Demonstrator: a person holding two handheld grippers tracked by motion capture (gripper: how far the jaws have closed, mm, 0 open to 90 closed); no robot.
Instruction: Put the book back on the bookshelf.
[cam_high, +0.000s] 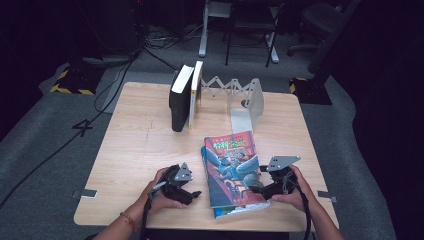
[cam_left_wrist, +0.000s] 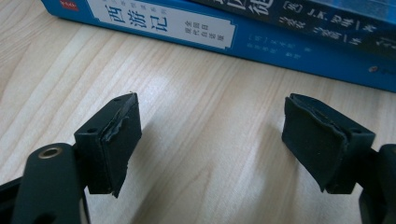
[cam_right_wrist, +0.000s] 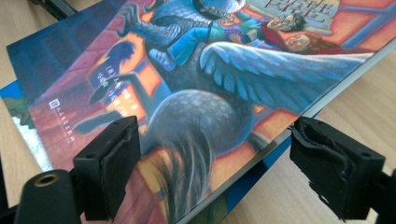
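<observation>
A person's two hand-held claws flank a pair of stacked paperbacks lying flat near the front edge of a wooden table (cam_high: 135, 145). The top book, an illustrated novel (cam_high: 233, 167) with a winged creature on its cover, rests on a blue-covered book (cam_left_wrist: 261, 39) whose spine shows beneath it. The left claw (cam_high: 192, 193) sits at the stack's nine o'clock, its jaws spread wide over bare wood, released and grasping nothing, the blue spine just ahead of it. The right claw (cam_high: 257, 188) sits at three o'clock, jaws likewise apart, straddling the novel's corner and fore-edge without pressing on it.

At twelve o'clock, well apart from the stack, a black book (cam_high: 177, 102) and a white book (cam_high: 196, 92) already stand upright at one end of an expanding metal bookend rack (cam_high: 247, 100), which has open room beside them. Judged from this, shelving appears roughly half done: two volumes are stood up, two are left flat, and neither is yet gripped.
</observation>
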